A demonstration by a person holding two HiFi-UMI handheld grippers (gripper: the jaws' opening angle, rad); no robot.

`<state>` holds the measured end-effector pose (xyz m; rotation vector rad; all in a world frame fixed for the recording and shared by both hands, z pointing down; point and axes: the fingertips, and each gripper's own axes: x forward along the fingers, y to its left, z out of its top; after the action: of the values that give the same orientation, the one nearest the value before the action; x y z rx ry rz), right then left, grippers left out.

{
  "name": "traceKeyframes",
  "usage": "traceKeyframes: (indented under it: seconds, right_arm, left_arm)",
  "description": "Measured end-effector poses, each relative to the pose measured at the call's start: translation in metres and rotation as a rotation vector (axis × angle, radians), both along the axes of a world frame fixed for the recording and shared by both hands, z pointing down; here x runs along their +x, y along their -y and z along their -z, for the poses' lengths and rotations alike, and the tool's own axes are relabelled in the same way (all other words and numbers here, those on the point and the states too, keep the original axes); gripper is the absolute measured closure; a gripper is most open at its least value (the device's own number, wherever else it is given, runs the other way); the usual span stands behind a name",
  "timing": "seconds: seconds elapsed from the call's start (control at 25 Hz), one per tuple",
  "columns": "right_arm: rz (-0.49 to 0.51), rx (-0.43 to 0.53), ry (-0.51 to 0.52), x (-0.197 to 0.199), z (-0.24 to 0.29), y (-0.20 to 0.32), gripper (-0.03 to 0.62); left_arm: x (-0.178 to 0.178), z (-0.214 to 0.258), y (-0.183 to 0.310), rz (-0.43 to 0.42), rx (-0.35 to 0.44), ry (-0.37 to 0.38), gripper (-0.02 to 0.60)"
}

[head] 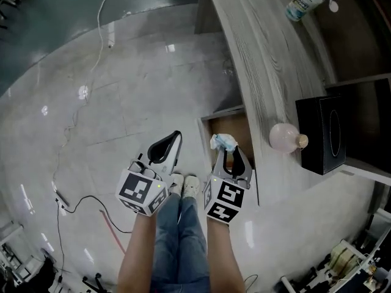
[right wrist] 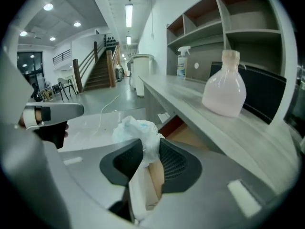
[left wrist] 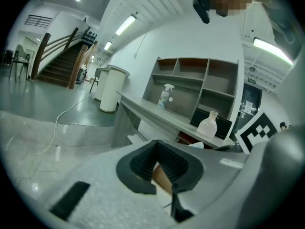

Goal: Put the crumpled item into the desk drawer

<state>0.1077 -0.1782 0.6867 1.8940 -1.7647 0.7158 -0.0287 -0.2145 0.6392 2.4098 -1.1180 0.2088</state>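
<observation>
While the crumpled tissue (head: pixel 222 141) is hanging above the open desk drawer (head: pixel 236 126), I'm judging the carry to be all but over and the release to be the step in hand. The right gripper (head: pixel 225 153) is pinching the tissue between its pads at roughly half width. The left gripper (head: pixel 177 136) is idling beside it, jaw tips drawn together on nothing. Next I'm wanting the wad lowered past the drawer's front edge before the jaws part, so it drops inside and not onto the floor. The head view is giving me the drawer's outline under the grip. The right gripper view is giving me the pinch itself, low on the wad, plus the pink bottle (right wrist: pixel 224 92) on the desktop.
</observation>
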Motion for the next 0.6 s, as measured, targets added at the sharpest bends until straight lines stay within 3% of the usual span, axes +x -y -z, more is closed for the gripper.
traceKeyframes:
  seconds: [0.32, 0.4, 0.6]
  right_arm:
    - [-0.053, -0.078, 0.007, 0.01, -0.057, 0.0, 0.406]
    - [-0.054, -0.079, 0.025, 0.008, -0.058, -0.001, 0.37]
    - [-0.03, -0.02, 0.053, 0.001, -0.028, 0.003, 0.372]
  left_arm:
    - [0.0, -0.026, -0.004, 0.008, -0.022, -0.011, 0.578]
    - [-0.003, -0.025, -0.005, 0.011, -0.023, -0.01, 0.578]
    - [-0.01, -0.01, -0.003, 0.024, -0.008, -0.01, 0.578]
